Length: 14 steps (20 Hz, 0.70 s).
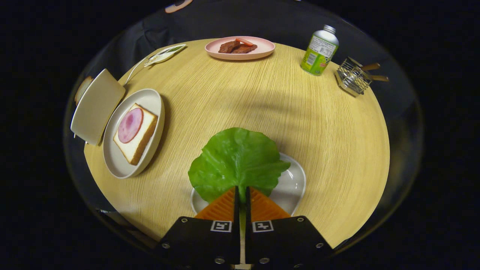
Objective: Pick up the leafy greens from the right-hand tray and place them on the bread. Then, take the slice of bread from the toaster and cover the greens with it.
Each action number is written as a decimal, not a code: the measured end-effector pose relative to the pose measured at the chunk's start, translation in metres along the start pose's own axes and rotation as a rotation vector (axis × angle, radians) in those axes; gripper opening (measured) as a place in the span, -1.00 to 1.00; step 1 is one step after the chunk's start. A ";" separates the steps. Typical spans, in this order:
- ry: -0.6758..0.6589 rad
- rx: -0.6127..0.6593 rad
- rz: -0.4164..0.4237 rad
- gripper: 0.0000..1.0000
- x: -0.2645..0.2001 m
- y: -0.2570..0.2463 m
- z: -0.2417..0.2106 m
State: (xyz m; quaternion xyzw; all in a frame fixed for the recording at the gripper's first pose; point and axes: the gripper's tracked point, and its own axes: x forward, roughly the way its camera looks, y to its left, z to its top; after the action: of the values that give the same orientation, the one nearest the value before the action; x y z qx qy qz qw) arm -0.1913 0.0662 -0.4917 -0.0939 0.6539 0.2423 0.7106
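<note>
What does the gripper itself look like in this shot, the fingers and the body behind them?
The gripper has two wedge-shaped fingers with ridged, ribbed faces, tapering toward their tips. Behind them sit two black angular blocks, each carrying a small square black-and-white marker and fastened with round silver screws. No cables or sleeve are in view.

Round table [232, 108], pale wood grain. Directly on it: grey plate [290, 183] nearest, white plate [148, 101] to the left with toaster [95, 107] touching its far side, pink plate [262, 48] at the far edge, packet [165, 55] left of that, bottle [319, 50] upright and wire rack [352, 77] far right.
</note>
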 end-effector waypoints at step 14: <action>-0.158 0.205 0.134 -0.98 -0.077 0.054 0.042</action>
State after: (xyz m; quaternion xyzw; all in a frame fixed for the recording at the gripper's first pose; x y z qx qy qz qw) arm -0.1815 0.1143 -0.4013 0.0425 0.6222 0.2276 0.7479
